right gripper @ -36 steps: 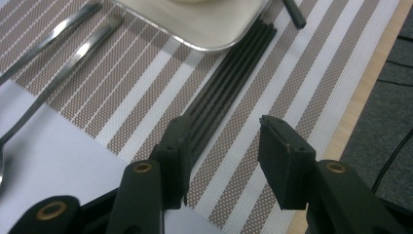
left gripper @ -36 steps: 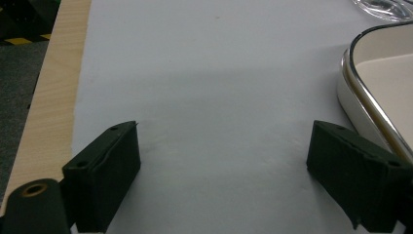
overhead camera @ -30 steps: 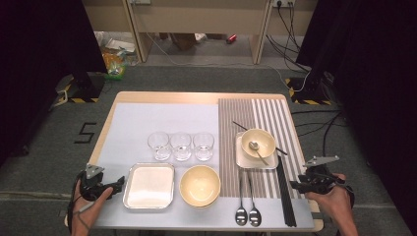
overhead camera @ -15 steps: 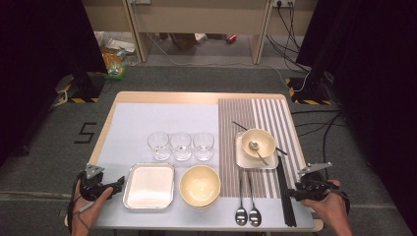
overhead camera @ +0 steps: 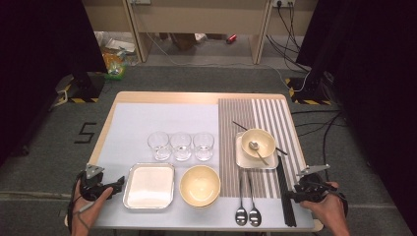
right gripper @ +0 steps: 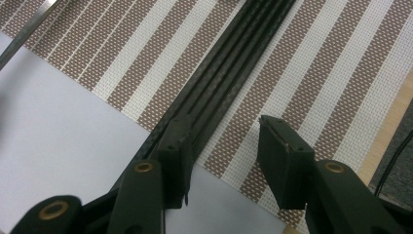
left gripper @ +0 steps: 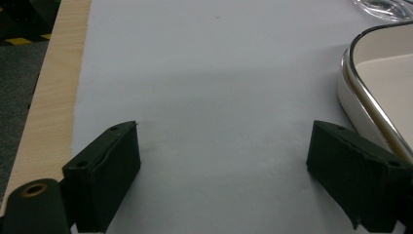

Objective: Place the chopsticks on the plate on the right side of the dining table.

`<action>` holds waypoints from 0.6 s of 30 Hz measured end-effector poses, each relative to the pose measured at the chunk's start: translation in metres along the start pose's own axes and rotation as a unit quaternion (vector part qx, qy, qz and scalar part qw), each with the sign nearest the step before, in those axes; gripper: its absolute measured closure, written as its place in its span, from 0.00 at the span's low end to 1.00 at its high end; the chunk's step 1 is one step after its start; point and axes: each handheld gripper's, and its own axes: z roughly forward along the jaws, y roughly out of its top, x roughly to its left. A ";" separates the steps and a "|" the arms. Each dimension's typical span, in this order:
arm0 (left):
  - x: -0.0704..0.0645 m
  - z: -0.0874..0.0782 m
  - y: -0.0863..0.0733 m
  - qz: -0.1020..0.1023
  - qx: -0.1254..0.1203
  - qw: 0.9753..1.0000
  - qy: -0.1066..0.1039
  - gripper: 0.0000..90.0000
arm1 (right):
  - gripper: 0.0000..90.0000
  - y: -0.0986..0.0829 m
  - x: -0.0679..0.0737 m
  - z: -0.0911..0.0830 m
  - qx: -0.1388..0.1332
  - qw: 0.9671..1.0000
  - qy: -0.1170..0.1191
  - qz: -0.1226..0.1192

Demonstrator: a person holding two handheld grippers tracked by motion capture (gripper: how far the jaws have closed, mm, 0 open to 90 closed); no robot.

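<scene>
At the lower right of the high view, the right tool [overhead camera: 291,193] is held in a hand [overhead camera: 328,209] at the near edge of the bench [overhead camera: 162,97], just beside the near end of the black chopsticks [overhead camera: 285,196]. In the right gripper view its jaws are seen apart, with nothing between them; the left jaw is laid over the near end of the chopsticks [right gripper: 229,73], though whether it presses on them cannot be told, and the right jaw is set above the striped placemat [right gripper: 311,73].

At the lower left of the high view, the left tool [overhead camera: 115,185] is held in the other hand [overhead camera: 86,206], just beside the metal-rimmed tray [overhead camera: 149,186]. In the left gripper view its jaws are seen wide apart over the pale mat [left gripper: 214,73], with the tray's rim [left gripper: 370,97] at the right edge of the frame.

Along the lower middle of the high view, a yellow bowl [overhead camera: 199,185] is set beside the tray, and two spoons [overhead camera: 247,211] are laid on the placemat between that bowl and the chopsticks.

Farther up the frame, three glasses [overhead camera: 181,146] are lined in a row on the pale mat. To their right, a smaller bowl [overhead camera: 258,143] with a spoon in it is placed on a square plate [overhead camera: 243,160] on the striped placemat.
</scene>
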 end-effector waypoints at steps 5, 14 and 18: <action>0.000 0.000 0.000 0.000 0.002 1.000 -0.001 0.12 | 0.64 0.000 0.001 0.001 0.002 1.000 0.006 -0.002; 0.000 0.000 0.000 0.000 0.001 1.000 -0.001 0.12 | 0.70 0.000 -0.002 0.002 0.019 1.000 0.001 -0.001; 0.000 0.000 0.000 0.000 0.000 1.000 0.000 0.12 | 0.75 0.001 -0.008 0.001 0.027 1.000 0.010 0.007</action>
